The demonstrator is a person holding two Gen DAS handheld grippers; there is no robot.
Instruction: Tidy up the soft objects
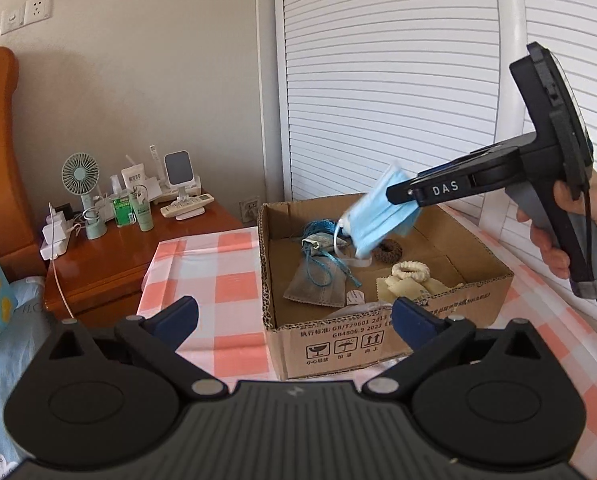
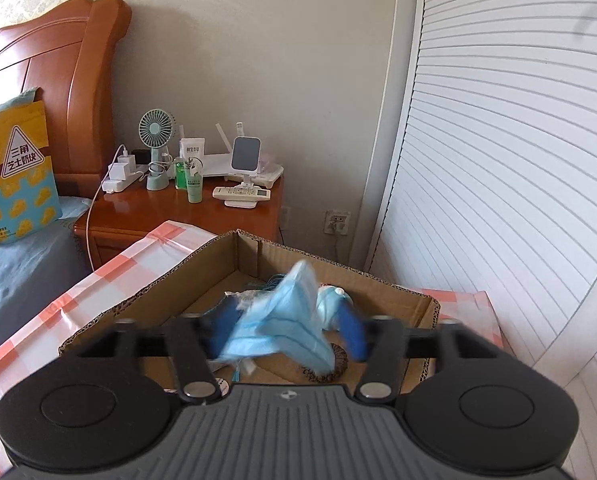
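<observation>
A blue face mask [image 1: 380, 212] hangs over the open cardboard box [image 1: 470, 294]. My right gripper [image 1: 398, 196] sits above the box with the mask between its fingers; in the right wrist view the mask [image 2: 282, 328] lies across the gap between the parted, motion-blurred blue pads [image 2: 352, 330]. Inside the box lie a grey drawstring pouch [image 1: 316, 284] with blue cord, a brown scrunchie [image 1: 388, 252], a cream scrunchie [image 1: 410, 270] and a cream cloth [image 1: 408, 290]. My left gripper [image 1: 294, 320] is open and empty, just in front of the box's near wall.
The box stands on a pink-and-white checked cloth [image 1: 202, 264]. A wooden nightstand [image 1: 110, 252] at the left holds a small fan [image 1: 80, 176], bottles, a phone stand and a remote. A slatted white wardrobe door [image 1: 386, 80] stands behind. The bed with a snack bag [image 2: 14, 168] is at the left.
</observation>
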